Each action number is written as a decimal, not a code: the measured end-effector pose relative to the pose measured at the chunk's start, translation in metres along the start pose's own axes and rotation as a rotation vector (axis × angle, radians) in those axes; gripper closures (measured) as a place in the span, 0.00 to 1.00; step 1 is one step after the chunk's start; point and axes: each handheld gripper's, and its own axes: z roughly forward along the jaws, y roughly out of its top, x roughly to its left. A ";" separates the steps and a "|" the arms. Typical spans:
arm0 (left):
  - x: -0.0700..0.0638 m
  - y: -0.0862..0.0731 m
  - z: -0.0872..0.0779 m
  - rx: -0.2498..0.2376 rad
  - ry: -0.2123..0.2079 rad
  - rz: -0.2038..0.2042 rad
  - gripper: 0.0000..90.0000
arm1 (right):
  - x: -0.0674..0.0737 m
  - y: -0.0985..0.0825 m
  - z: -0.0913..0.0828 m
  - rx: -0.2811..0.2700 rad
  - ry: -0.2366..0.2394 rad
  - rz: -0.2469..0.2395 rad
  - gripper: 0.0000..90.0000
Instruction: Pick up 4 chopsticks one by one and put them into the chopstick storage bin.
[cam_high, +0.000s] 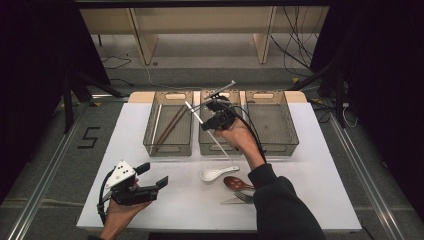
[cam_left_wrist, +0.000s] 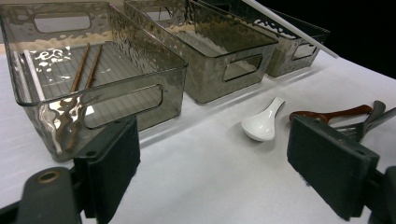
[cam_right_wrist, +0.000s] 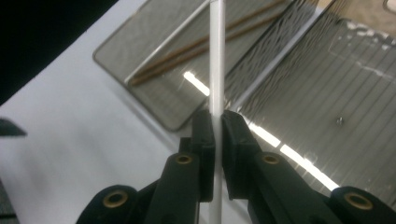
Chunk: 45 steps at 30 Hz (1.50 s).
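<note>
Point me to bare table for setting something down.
Free: table right of the fork; strip between left tongs and white spoon; left edge beside left bin. Crowded: white spoon, brown spoon, fork cluster.

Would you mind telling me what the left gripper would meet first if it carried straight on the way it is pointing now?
Judging by its own view, the left gripper faces bare table first, then probably the middle bin; the white spoon lies slightly right of that line. Depth is uncertain.
</note>
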 end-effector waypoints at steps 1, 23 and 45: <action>0.000 0.000 0.000 -0.001 0.000 0.002 0.19 | -0.001 0.004 0.002 -0.008 -0.001 0.006 0.94; 0.000 0.000 0.000 -0.002 -0.005 0.001 0.19 | 0.002 0.064 0.034 -0.086 0.002 0.107 0.94; 0.000 0.000 0.000 -0.002 -0.008 0.002 0.19 | 0.012 0.090 0.063 -0.101 -0.003 0.134 0.94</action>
